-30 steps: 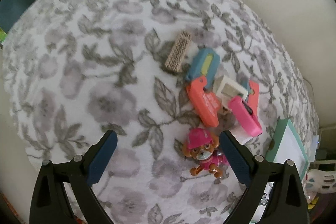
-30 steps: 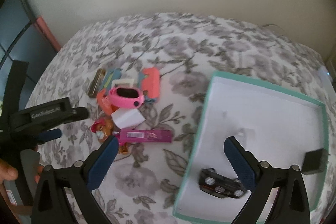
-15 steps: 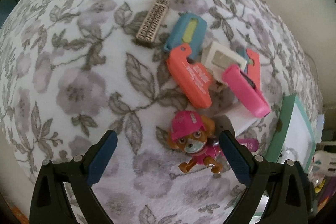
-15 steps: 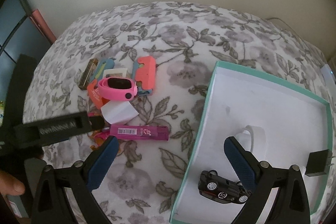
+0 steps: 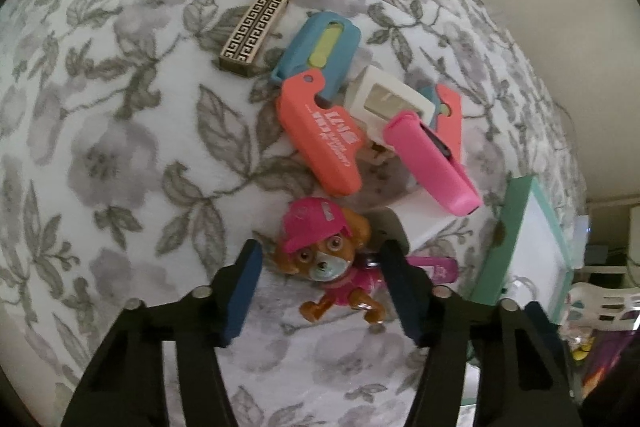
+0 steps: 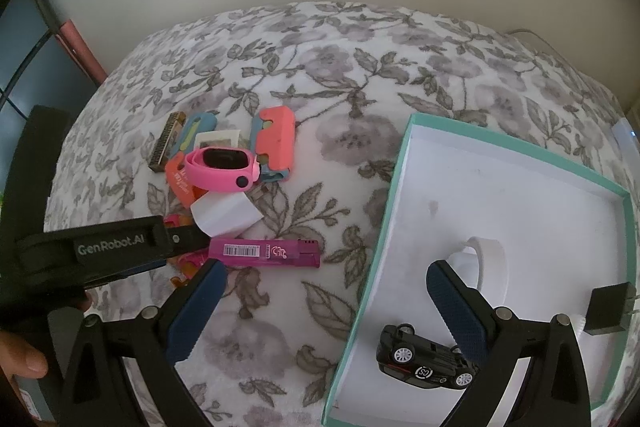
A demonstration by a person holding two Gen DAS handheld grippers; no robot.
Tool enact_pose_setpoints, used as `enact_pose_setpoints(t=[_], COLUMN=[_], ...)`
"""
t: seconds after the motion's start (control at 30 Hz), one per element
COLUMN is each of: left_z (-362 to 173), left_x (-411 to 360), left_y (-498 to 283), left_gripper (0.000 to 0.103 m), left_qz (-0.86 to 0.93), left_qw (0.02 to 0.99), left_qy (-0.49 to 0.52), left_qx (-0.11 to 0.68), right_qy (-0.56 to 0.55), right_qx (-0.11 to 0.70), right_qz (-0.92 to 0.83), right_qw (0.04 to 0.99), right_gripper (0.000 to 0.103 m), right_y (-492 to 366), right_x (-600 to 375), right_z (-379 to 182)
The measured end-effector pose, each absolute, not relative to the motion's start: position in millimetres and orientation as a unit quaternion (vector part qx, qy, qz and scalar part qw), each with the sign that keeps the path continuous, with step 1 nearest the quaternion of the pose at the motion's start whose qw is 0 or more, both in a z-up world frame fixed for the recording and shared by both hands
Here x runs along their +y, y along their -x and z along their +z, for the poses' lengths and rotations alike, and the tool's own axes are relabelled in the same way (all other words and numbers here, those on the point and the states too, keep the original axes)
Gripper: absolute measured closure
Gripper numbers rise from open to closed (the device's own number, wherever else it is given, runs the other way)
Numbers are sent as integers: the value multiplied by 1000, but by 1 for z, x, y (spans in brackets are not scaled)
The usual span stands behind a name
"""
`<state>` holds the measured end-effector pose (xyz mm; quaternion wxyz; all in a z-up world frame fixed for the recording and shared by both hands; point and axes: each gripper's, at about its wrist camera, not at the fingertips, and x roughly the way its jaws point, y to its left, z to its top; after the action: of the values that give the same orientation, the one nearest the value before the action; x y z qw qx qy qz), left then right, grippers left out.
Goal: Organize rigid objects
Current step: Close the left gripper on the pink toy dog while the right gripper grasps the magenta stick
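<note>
A bed under a grey floral blanket (image 6: 360, 75) carries a teal-rimmed box (image 6: 404, 163). Left of the box lie a magenta lighter (image 6: 264, 253), a dog figurine (image 5: 324, 259), and piled plastic clips (image 5: 324, 135).

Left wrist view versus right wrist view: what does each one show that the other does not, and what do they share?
Only the left wrist view shows the puppy figure's face, between the left gripper's closing pads, and the patterned top of the brown bar.

Only the right wrist view shows the black toy car, black adapter and white band inside the teal box, under the open right gripper.

Both show the pink watch, coral clip, magenta lighter and floral cloth.
</note>
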<state>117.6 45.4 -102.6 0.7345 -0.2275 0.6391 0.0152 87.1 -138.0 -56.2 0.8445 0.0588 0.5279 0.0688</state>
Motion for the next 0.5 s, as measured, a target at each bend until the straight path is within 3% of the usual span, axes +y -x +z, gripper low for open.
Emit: enact_pose_setpoints(t=[0.5], left_z=[-94], left_x=[78], left_y=[-109], left_gripper=[47], left_qz=[71], left_qw=[740], left_qy=[220], left_qx=[631], right_qy=[-51], right_qx=[529], right_qz=[86], right_qw=[843], right_gripper=[5], right_y=[-92], right_x=[-123], right_z=[-61])
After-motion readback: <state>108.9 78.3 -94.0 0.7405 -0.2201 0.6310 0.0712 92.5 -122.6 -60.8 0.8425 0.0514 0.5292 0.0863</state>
